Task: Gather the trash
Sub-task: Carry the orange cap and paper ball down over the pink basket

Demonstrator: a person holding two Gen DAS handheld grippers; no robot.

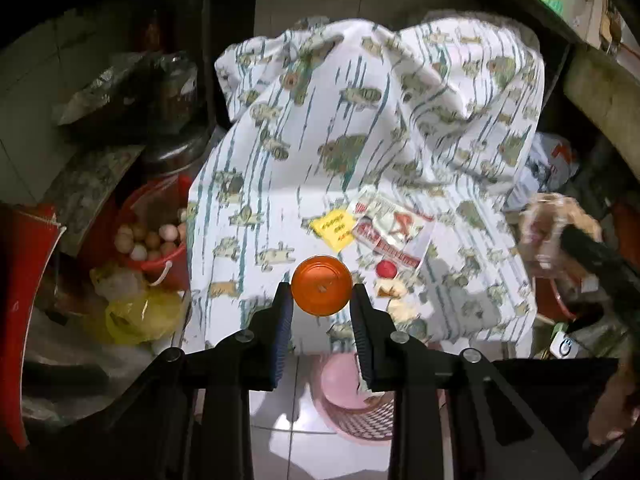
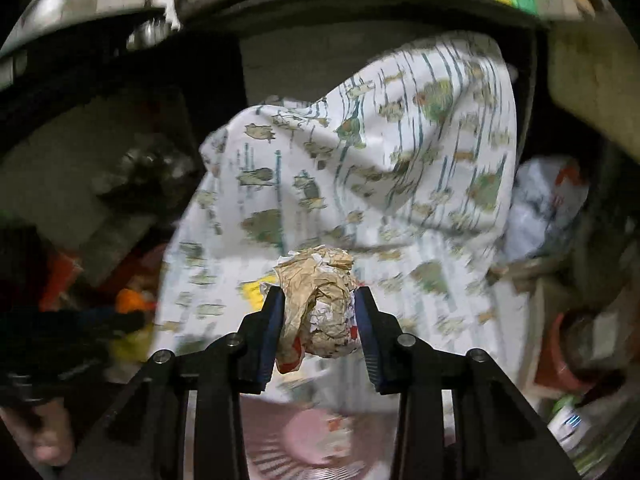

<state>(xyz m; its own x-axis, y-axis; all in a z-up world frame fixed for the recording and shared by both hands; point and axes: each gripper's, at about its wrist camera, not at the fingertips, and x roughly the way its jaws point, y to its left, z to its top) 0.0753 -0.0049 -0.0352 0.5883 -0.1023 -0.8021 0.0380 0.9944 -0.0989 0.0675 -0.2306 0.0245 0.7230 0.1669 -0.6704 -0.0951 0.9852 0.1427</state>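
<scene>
Between the fingers of the left gripper (image 1: 321,294) sat an orange lid (image 1: 321,285), round face toward the camera, the blue-padded fingers (image 1: 282,320) closed against its two sides. It hung above the front edge of a bench draped in a white cloth printed with green animals and teal stripes (image 1: 280,152). On the cloth just beyond the lid lay a yellow sticky note (image 1: 334,229), a printed wrapper with red lettering (image 1: 394,232), a small red cap (image 1: 386,268) and some pale scraps (image 1: 394,298) close to the right finger. Below the bench edge, on the tiled floor, stood a pink basket (image 1: 352,408) with a slotted wall. To the left, a red bucket of eggs (image 1: 154,242) stood beside a yellow plastic bag (image 1: 140,316).

At the right edge of the left wrist view, the right gripper appeared blurred, with a crumpled mass at its tip. In the right wrist view, the right gripper (image 2: 320,300) had its fingers (image 2: 272,320) pressed against a crumpled wad of tan and white paper (image 2: 320,300), which bulged upward past the fingertips, a red-printed corner hanging beneath it. The wad was held above the cloth (image 2: 360,152), with the pink basket (image 2: 304,440) low in the view under the fingers. That view was smeared, so the items on the cloth could not be made out clearly. A white plastic bag (image 2: 548,204) lay to the right of the bench.
</scene>
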